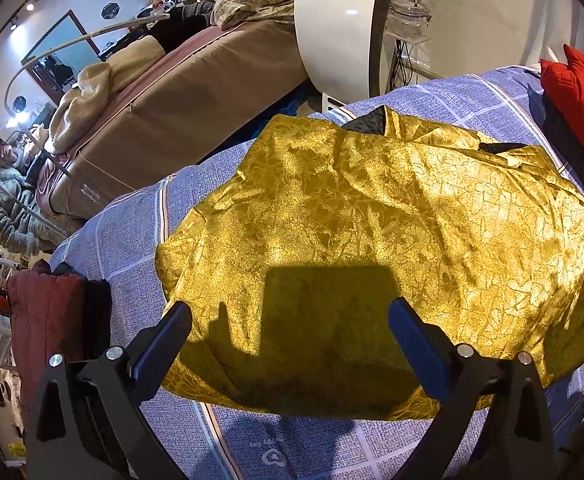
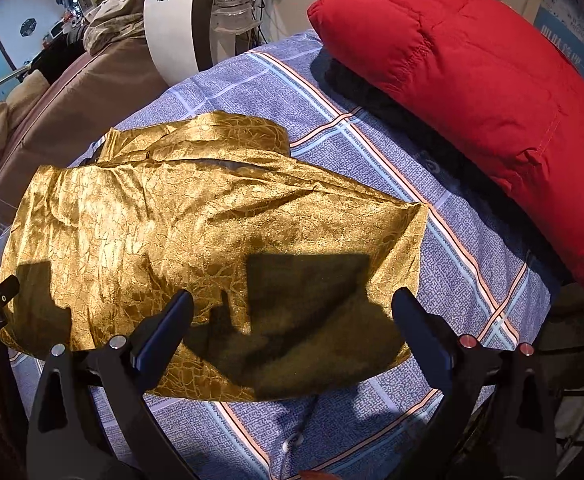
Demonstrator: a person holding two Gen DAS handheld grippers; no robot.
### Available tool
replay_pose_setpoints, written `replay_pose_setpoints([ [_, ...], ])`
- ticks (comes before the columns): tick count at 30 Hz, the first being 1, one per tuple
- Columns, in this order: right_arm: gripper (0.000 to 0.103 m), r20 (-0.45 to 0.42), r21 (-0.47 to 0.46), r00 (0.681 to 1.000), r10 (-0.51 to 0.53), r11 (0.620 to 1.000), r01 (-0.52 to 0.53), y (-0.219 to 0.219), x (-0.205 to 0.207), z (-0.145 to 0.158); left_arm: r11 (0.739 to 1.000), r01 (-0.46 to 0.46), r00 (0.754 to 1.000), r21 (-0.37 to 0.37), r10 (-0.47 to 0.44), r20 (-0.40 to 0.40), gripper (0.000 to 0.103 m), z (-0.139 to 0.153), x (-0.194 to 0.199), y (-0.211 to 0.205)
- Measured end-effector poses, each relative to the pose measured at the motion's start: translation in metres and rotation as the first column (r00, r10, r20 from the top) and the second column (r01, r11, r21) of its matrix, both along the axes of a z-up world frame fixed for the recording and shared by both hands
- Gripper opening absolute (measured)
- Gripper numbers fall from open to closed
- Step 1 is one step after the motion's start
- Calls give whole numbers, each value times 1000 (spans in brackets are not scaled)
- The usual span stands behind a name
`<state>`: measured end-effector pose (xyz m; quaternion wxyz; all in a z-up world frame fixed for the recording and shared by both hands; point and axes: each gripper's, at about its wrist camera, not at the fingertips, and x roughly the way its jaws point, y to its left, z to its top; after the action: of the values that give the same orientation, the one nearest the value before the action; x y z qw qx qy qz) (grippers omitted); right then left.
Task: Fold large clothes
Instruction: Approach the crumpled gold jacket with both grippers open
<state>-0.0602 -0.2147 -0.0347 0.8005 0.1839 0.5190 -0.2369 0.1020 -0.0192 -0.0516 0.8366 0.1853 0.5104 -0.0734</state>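
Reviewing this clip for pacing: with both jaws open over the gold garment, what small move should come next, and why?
Probably lower the right gripper to the gold garment and close on its near hem. The left gripper is open too, and neither holds cloth. The garment lies partly folded and wrinkled on the blue checked sheet, so another fold looks due.

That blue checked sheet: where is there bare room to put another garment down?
The blue checked sheet lies bare in a strip between the gold garment and the red padded jacket, and along the near edge below the gold hem. Left of the gold it shows up to the dark red garment. The middle is taken by the gold, the right edge by the jacket.
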Motion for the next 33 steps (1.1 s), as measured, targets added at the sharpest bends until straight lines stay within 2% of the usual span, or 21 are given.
replay_pose_setpoints([
  [7,98,-19,12,1000,-1,1000,1,9,3,0,1000,-2,1000,-8,2,-22,97,-1,-10,3],
  [33,98,1,-1,1000,10,1000,-10,23,-1,11,999,8,1000,-41,-9,-17,97,11,-23,0],
])
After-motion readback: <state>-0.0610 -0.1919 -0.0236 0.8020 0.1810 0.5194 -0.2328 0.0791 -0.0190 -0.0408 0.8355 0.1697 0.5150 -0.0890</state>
